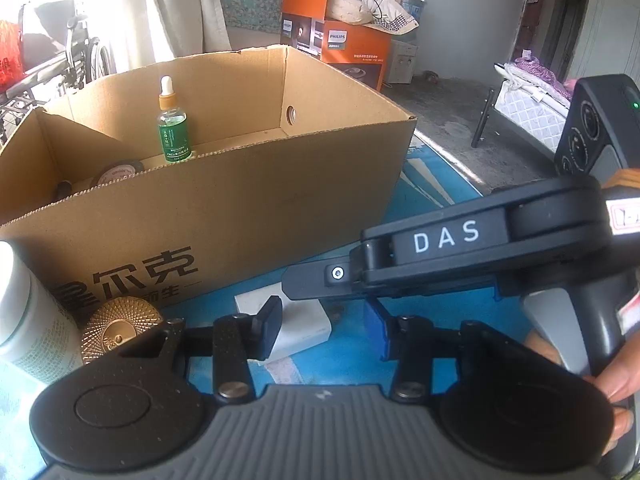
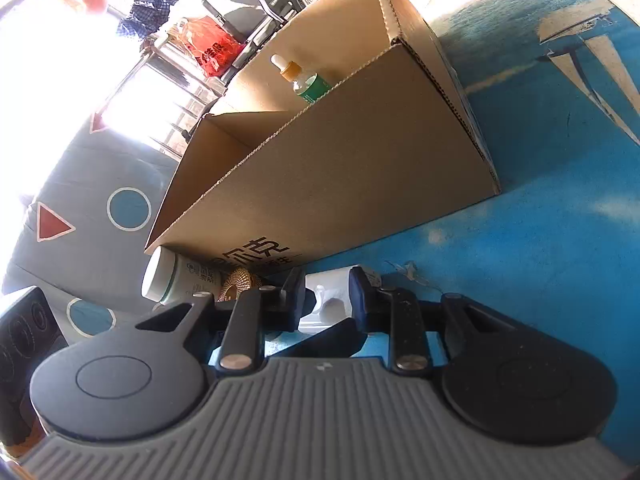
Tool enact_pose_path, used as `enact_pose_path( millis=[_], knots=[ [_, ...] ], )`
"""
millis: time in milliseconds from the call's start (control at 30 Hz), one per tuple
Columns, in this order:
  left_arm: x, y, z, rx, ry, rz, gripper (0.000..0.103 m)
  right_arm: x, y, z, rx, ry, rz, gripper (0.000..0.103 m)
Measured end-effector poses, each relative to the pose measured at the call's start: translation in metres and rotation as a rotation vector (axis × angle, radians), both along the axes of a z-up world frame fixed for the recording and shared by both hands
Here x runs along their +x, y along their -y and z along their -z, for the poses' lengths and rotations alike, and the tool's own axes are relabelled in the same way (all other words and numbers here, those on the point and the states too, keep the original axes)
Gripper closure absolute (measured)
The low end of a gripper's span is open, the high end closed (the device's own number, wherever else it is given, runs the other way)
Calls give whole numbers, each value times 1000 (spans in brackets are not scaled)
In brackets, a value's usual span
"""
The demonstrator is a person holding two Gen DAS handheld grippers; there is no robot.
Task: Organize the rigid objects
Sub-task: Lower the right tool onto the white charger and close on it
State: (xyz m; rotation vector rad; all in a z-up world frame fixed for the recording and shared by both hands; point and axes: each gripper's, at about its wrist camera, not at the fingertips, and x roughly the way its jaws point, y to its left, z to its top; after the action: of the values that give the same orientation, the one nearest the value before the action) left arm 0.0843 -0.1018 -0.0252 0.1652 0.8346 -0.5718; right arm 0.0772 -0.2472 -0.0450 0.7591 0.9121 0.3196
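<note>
A white block lies on the blue table in front of the open cardboard box. My left gripper is open just above it, fingers either side. My right gripper reaches in from the right over the same block. In the right wrist view its fingers stand around the white block, and the right gripper looks closed on it. A green dropper bottle stands inside the box, also seen in the right wrist view. A gold round lid and a white jar sit left of the block.
The box holds a round tin at its left. The blue sailboat tablecloth spreads to the right. An orange Philips box and a bed stand on the floor beyond.
</note>
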Motion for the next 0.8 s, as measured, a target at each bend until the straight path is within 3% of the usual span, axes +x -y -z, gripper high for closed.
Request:
enact_pose_path(
  millis=[100,233,467,800],
  knots=[
    [-4,0,-1,16,29,0,54,-3,1,1,6,0,12,79],
    [-11,0,-1,64,84,-2,40,-6,8,2,0,-5,47,79],
    [-14,6,11,129,92,0,38,-7,7,13,8,-53,67,74],
    [-8,4,19,78,33,-38,32,1,-3,22,15,-67,53,60]
  ],
)
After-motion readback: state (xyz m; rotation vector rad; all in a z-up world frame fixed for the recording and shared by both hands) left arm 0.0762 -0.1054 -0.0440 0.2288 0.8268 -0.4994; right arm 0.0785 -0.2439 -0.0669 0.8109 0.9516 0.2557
